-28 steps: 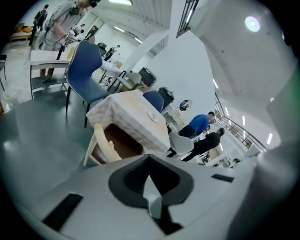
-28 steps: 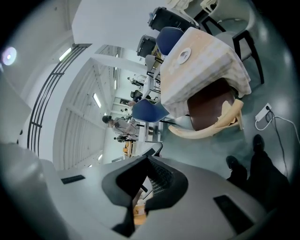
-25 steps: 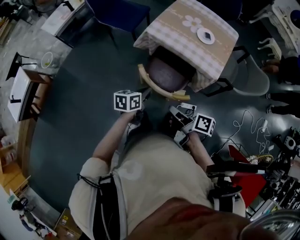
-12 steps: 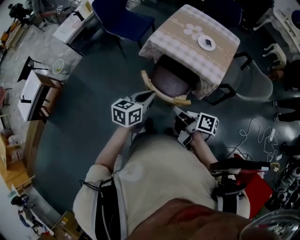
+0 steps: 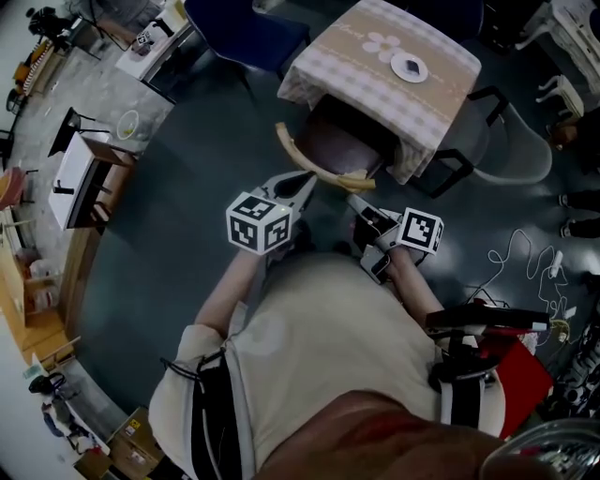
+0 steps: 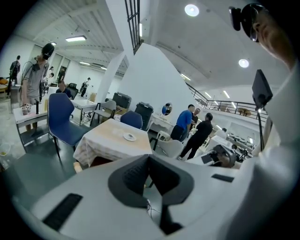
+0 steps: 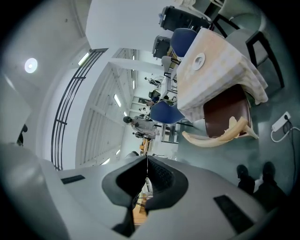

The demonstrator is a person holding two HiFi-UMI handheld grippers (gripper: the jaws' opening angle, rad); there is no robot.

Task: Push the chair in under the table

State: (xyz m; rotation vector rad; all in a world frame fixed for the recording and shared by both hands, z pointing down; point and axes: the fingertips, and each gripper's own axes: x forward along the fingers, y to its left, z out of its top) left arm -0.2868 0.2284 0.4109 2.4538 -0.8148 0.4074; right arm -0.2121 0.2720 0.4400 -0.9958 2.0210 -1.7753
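The chair [image 5: 336, 148] has a dark seat and a pale curved wooden back [image 5: 319, 175]; most of its seat lies under the table [image 5: 450, 70], which wears a checked cloth and carries a small plate [image 5: 410, 67]. My left gripper [image 5: 307, 180] is shut and empty, its tips just short of the left part of the chair back. My right gripper [image 5: 356, 201] is shut and empty too, close below the back's right end. From the left gripper [image 6: 149, 157] I see the table [image 6: 112, 140]. The right gripper view shows the right gripper [image 7: 146, 159] and the chair back [image 7: 220, 137].
A blue chair [image 5: 248, 28] stands left of the table and a grey chair [image 5: 511, 155] to its right. White desks [image 5: 80, 173] line the left side. Cables [image 5: 525, 253] and a red object [image 5: 511, 375] lie at the right. Several people [image 6: 199, 133] stand beyond the table.
Both grippers have come up closer to the chair's curved back, the left one more and with a roll. The chair and table stand as before.
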